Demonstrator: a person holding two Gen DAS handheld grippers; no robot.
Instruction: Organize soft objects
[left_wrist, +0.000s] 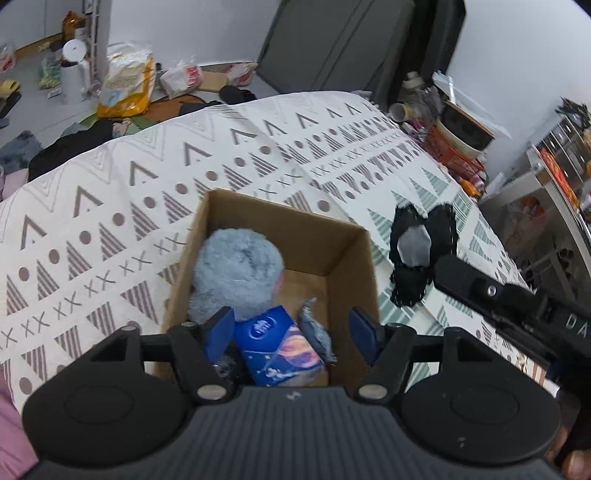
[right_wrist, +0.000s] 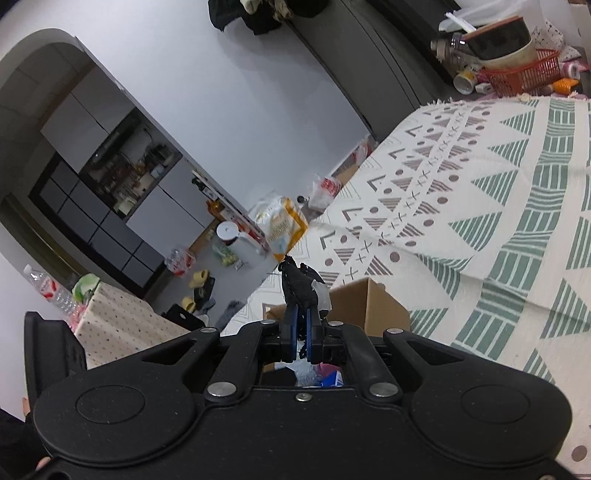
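Right tool (right_wrist: 301, 317) pinches black cloth (right_wrist: 300, 286); left tool (left_wrist: 291, 328) gapes over box (left_wrist: 354, 258) (patterned bedspread (left_wrist: 110, 206)).

Both tools were matte black with blue finger pads (left_wrist: 218, 329), silver screws at the pivots and a ribbed grey housing on the left tool (left_wrist: 293, 325); the right tool (right_wrist: 301, 325) looked alike.

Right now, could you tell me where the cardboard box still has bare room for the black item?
The cardboard box is bare along its far right floor, between the grey fluffy toy and the right wall. The near end is crowded by the blue packet. The right gripper holds the black fabric item beside the box.
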